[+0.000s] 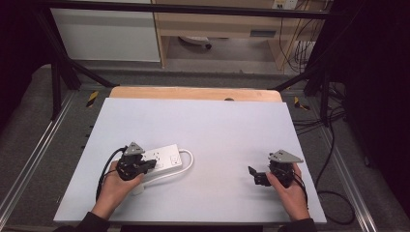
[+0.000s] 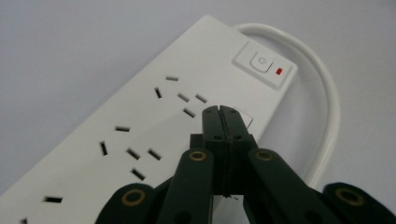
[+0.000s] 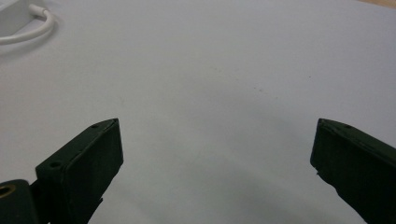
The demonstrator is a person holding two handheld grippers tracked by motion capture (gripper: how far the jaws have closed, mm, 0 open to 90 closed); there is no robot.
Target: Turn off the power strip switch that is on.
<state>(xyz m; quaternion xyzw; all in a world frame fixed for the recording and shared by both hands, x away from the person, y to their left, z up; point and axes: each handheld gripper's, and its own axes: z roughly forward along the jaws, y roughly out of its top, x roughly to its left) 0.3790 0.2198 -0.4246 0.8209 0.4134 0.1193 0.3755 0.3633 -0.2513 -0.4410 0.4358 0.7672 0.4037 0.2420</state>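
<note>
My left gripper (image 1: 145, 166) hangs over the white power strip (image 1: 162, 159), which lies flat on the worktop (image 1: 217, 130) in its near-left part, closer to the near edge than to the far one. In the left gripper view my left fingers (image 2: 212, 126) are pressed flat together with nothing between them, their tips just over the strip's top face (image 2: 140, 126), between the last group of socket slots and the switch (image 2: 264, 63); whether the tips touch the plastic I cannot tell. The switch end, with its small red mark, points toward the worktop's right edge. The strip's white cord (image 1: 187, 162) leaves that end and loops back along the strip's near side.

My right gripper (image 1: 261, 176) rests near the near-right corner of the worktop, well apart from the strip. Its fingers (image 3: 84, 163) stand wide apart over bare surface, holding nothing; the cord's loop (image 3: 28, 32) shows far off at the upper left of the right gripper view.

Count: one power strip, one cord, one switch, two grippers, two hands. On the strip, three socket groups are clearly visible in the left gripper view.
</note>
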